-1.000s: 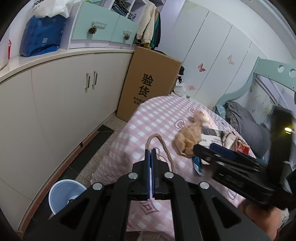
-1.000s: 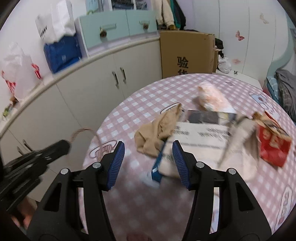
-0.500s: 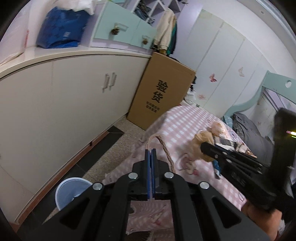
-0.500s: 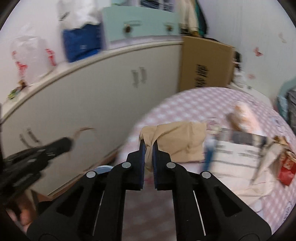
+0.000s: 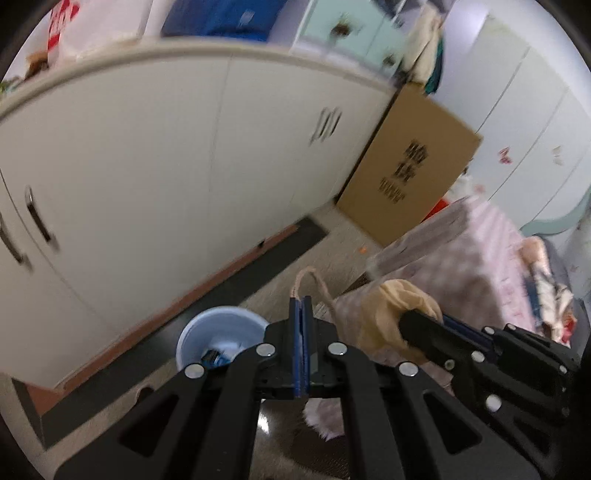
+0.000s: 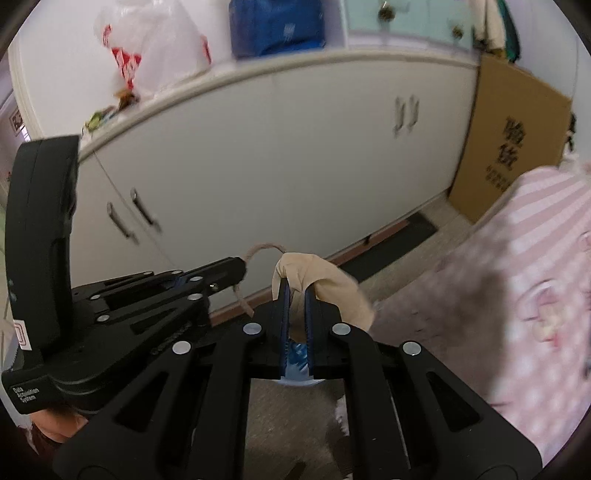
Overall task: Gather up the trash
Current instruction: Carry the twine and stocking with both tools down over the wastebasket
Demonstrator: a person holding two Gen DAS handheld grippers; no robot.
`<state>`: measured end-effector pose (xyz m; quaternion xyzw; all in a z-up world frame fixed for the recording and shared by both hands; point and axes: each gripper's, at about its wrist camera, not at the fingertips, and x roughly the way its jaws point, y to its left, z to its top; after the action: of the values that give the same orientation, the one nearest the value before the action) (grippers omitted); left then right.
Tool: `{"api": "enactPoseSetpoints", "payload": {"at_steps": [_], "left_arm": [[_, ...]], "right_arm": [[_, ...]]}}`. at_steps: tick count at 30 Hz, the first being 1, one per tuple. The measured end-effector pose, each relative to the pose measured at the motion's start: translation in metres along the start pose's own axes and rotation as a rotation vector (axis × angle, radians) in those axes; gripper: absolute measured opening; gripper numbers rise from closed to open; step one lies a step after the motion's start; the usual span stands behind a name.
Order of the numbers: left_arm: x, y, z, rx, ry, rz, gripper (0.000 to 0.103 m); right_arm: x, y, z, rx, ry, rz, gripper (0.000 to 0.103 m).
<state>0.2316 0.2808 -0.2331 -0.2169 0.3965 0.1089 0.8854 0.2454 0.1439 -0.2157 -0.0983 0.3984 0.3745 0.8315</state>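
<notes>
Pinching tan paper (image 6: pixel 325 288), right tongs (image 6: pixel 295 295) hover beside left tongs (image 5: pixel 300 301) clamping twine (image 5: pixel 314 280).

Floor (image 5: pixel 280 275): speckled, carries a pale blue bin (image 5: pixel 221 338) with scraps inside and a brown cardboard box (image 5: pixel 410 166). Counter (image 6: pixel 258 74) carries a white plastic bag (image 6: pixel 155 40) and a blue bag (image 6: pixel 277 26).

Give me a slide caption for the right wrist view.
Right gripper clamps a beige crumpled wrapper beside the left gripper pinching twine.
</notes>
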Motion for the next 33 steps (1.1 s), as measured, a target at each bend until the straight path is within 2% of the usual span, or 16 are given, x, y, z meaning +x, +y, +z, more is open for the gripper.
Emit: {"api": "enactPoseSetpoints", "payload": {"at_steps": [5,11,12,13,15,21,33], "left_arm": [[0.026,0.022,0.000,-0.019,0.050,0.040,0.001],[0.053,0.039,0.002,-0.048,0.095,0.076,0.004],[0.057,0.039,0.004,-0.056,0.105,0.085,0.009],[0.060,0.043,0.002,-0.066,0.112,0.094,0.023],[0.067,0.051,0.002,-0.091,0.133,0.117,0.041],[0.072,0.062,-0.006,-0.108,0.161,0.129,0.043],[0.055,0.071,-0.002,-0.128,0.115,0.156,0.043]], "right_arm": [[0.047,0.002,-0.008,0.037,0.069,0.032,0.008],[0.077,-0.004,-0.012,0.070,0.093,0.048,0.008],[0.080,-0.004,-0.012,0.075,0.095,0.049,0.008],[0.084,-0.005,-0.012,0.079,0.097,0.049,0.008],[0.086,-0.005,-0.016,0.083,0.104,0.044,0.008],[0.093,-0.010,-0.018,0.094,0.119,0.047,0.008],[0.094,-0.008,-0.015,0.109,0.106,0.068,0.008]]}}
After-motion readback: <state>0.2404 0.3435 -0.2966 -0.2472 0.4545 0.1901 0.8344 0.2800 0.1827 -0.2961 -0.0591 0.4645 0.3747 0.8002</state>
